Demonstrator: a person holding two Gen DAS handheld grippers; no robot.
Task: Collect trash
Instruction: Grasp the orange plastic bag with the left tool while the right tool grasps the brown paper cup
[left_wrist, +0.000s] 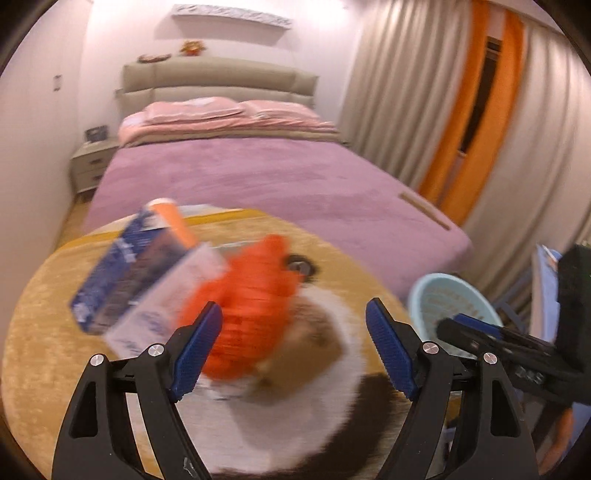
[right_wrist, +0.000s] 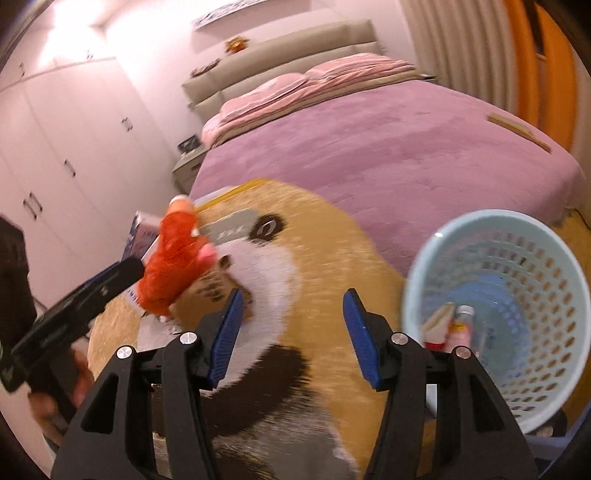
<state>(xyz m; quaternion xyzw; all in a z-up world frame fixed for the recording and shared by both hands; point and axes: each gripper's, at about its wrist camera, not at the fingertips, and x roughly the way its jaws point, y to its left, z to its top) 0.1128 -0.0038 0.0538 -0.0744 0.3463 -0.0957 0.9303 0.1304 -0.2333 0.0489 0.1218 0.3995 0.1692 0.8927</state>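
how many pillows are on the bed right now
2. The left pillow and the right pillow lie side by side against the headboard, on folded pink bedding. More could be hidden beneath.

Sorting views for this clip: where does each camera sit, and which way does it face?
Left wrist: on the left gripper, looking down over its open fingers at the orange net bag and boxes.
Right wrist: on the right gripper, facing the round rug; a hand lower left.
Shared: blue basket, bed, each other's gripper.
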